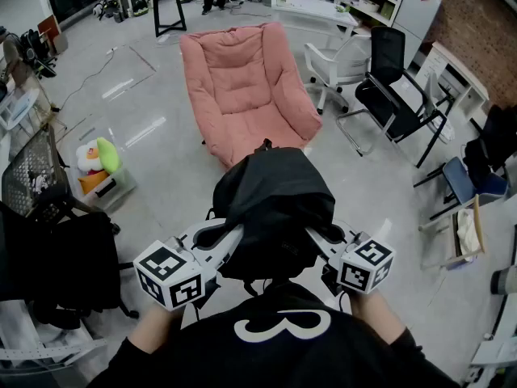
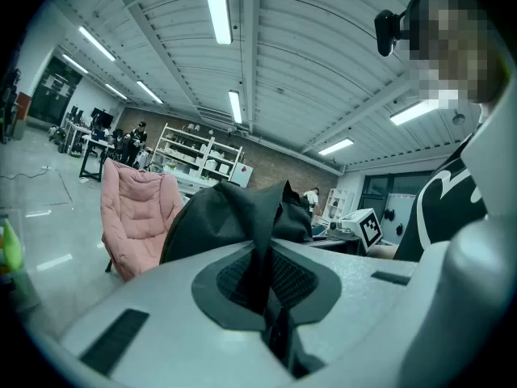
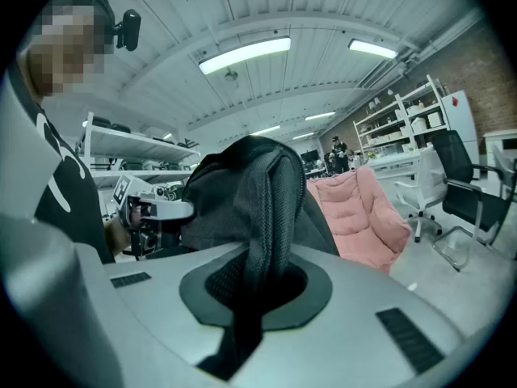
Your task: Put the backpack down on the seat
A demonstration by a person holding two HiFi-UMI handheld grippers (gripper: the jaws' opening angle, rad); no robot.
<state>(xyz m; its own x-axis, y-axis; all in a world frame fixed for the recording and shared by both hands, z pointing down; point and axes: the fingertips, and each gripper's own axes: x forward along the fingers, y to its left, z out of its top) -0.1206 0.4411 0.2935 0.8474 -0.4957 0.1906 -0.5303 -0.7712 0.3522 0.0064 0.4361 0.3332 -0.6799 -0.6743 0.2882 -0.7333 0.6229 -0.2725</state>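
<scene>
A black backpack (image 1: 275, 208) hangs in the air between my two grippers, in front of the person's chest. My left gripper (image 1: 230, 237) is shut on its left strap (image 2: 260, 265). My right gripper (image 1: 317, 237) is shut on the mesh right strap (image 3: 266, 233). The pink padded seat (image 1: 246, 95) stands on the floor ahead, beyond the backpack, and it also shows as the pink seat (image 2: 133, 217) at the left of the left gripper view and the pink seat (image 3: 363, 212) at the right of the right gripper view. The backpack hides the jaw tips in the head view.
A white office chair (image 1: 339, 63) and a black office chair (image 1: 396, 95) stand right of the seat. A black mesh chair (image 1: 48, 217) and a box with a plush toy (image 1: 101, 168) are at the left. A blue chair (image 1: 468, 184) is at the far right.
</scene>
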